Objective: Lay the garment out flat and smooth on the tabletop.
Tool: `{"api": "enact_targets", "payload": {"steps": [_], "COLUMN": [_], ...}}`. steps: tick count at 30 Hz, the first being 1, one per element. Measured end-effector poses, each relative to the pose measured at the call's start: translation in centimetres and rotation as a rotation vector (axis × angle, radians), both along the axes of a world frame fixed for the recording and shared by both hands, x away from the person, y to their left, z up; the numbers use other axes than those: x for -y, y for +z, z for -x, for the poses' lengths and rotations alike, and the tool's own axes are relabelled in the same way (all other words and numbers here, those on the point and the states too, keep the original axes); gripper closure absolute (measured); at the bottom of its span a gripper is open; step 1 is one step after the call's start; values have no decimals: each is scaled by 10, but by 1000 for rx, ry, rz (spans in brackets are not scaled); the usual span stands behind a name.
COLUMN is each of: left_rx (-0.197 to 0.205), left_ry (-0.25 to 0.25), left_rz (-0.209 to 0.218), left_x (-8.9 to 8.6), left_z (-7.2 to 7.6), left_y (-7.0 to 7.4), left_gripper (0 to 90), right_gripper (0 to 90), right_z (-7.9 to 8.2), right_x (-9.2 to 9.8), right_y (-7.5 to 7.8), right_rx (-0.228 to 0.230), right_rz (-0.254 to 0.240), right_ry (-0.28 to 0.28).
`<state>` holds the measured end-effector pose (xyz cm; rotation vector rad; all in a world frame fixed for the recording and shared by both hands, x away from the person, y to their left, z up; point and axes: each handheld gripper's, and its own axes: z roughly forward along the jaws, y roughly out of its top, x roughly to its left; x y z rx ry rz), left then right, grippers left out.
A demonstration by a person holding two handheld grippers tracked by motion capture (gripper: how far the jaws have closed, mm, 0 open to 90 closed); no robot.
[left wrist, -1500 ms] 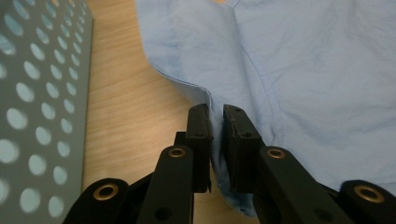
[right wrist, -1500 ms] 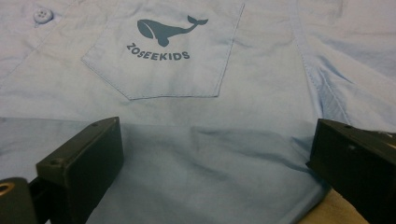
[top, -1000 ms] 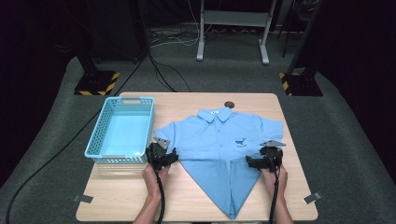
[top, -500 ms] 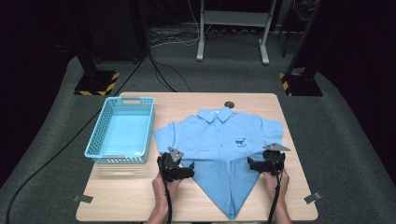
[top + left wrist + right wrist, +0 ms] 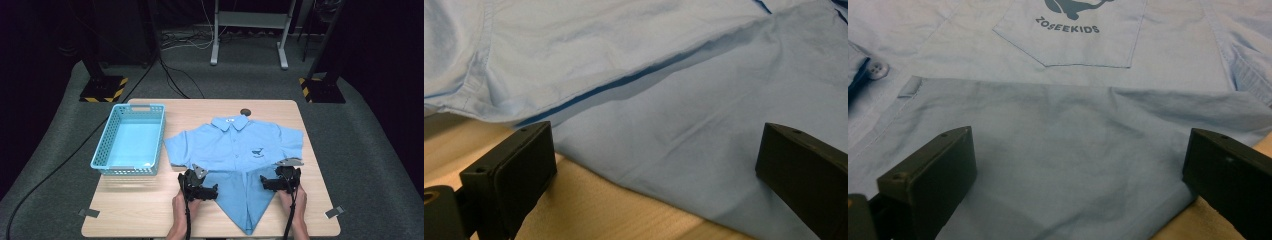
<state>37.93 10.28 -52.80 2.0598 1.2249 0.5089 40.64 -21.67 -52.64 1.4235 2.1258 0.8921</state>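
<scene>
I am folding the light blue shirt [image 5: 235, 150], which is lying collar-away across the middle of the table [image 5: 150, 215], its lower corners already turned in to a point at the near edge, with the blue basket [image 5: 129, 140] sitting by the left edge. My left gripper [image 5: 212, 191] is hovering at the left folded edge; its jaws have just been opening and are standing wide with cloth beneath them but nothing pinched, while my right gripper [image 5: 265, 183] is likewise gaping empty over the right fold. Next, I judge, I am needing fresh grips on the folded hem before turning it up toward the collar [image 5: 231, 122].
</scene>
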Motion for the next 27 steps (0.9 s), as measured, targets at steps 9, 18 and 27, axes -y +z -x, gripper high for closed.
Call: {"api": "enact_targets", "payload": {"steps": [9,18,27], "left_rx": [1,1,2], "left_ry": [-2,2,3], "left_rz": [-5,-6,-6], "left_x": [5,10,12], "left_z": [-22,-41,-49], "left_y": [0,1,1], "left_gripper": [24,24,20], "right_gripper": [0,0,0], "right_z": [-5,-18,-31], "right_x": [1,5,10], "right_y": [0,1,1], "right_rx": [-6,-7,-4], "right_rz": [1,3,-3], "right_ry": [-47,-77,-94]}}
